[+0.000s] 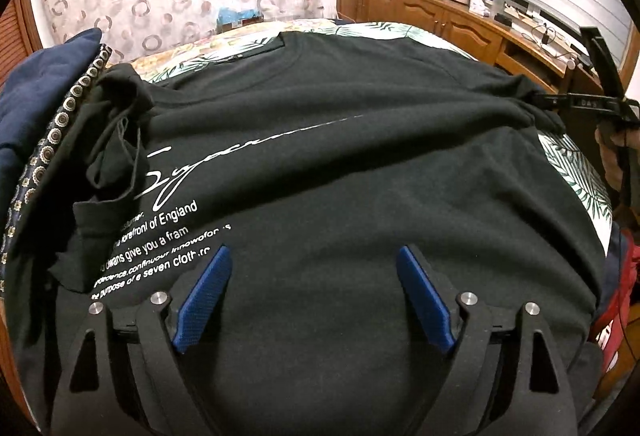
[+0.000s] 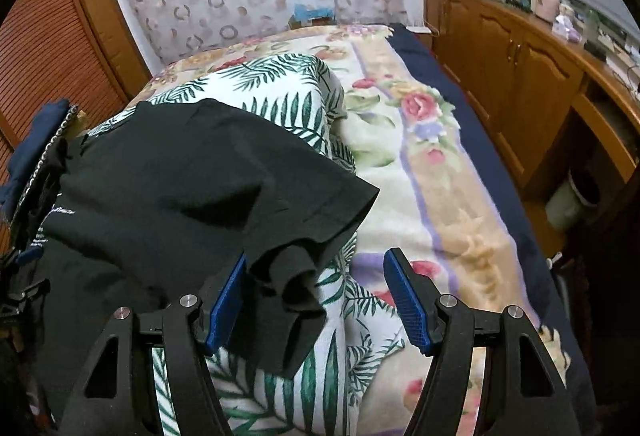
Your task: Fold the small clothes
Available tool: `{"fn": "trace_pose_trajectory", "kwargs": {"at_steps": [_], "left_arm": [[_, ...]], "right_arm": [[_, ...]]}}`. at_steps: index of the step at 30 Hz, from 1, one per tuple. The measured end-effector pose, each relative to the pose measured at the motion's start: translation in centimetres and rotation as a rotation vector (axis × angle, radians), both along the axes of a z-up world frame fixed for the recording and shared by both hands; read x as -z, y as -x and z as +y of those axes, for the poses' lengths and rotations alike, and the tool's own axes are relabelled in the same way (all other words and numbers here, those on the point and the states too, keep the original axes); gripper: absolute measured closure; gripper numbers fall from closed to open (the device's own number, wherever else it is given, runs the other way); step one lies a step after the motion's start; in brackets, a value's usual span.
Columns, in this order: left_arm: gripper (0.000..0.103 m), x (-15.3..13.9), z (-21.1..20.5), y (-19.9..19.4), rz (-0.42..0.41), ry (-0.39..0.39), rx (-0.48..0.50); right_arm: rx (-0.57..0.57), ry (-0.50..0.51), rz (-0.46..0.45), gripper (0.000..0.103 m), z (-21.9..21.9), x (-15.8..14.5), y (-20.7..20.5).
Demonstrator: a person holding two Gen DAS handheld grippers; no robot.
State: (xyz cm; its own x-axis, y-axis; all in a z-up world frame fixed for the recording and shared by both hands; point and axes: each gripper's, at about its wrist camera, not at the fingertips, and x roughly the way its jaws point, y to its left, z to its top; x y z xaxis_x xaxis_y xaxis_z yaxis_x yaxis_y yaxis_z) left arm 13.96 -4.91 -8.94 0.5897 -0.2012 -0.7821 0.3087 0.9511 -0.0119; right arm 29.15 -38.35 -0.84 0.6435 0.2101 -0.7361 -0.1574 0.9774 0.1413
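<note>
A black T-shirt with white lettering lies spread face up on the bed. Its left sleeve is bunched up. My left gripper is open just above the shirt's lower middle, holding nothing. In the right wrist view the shirt's right sleeve lies rumpled over a palm-leaf cloth. My right gripper is open, with the sleeve's edge between its blue pads and not clamped. The right gripper also shows in the left wrist view at the sleeve's tip.
A navy garment with a studded band lies at the left. A floral blanket covers the bed to the right. A wooden cabinet with clutter runs along the right wall. A slatted wooden door stands at the left.
</note>
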Motion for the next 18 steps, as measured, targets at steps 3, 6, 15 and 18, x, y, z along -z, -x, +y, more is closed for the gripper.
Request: {"fn": "trace_pose_trajectory", "kwargs": {"at_steps": [3, 6, 15, 18], "left_arm": [[0.014, 0.1, -0.3, 0.0, 0.000, -0.002, 0.003], [0.013, 0.1, -0.3, -0.1, 0.003, 0.000, 0.009], [0.013, 0.2, -0.4, -0.3, 0.002, -0.003, 0.009], [0.013, 0.2, -0.4, -0.3, 0.003, -0.002, 0.009]], "right_arm": [[0.004, -0.015, 0.019, 0.033, 0.0, 0.3, -0.8], [0.006, -0.038, 0.037, 0.034, 0.0, 0.6, -1.3], [-0.040, 0.009, -0.008, 0.079, 0.9, 0.7, -0.9], [-0.050, 0.083, -0.049, 0.095, 1.5, 0.4, -0.4]]}}
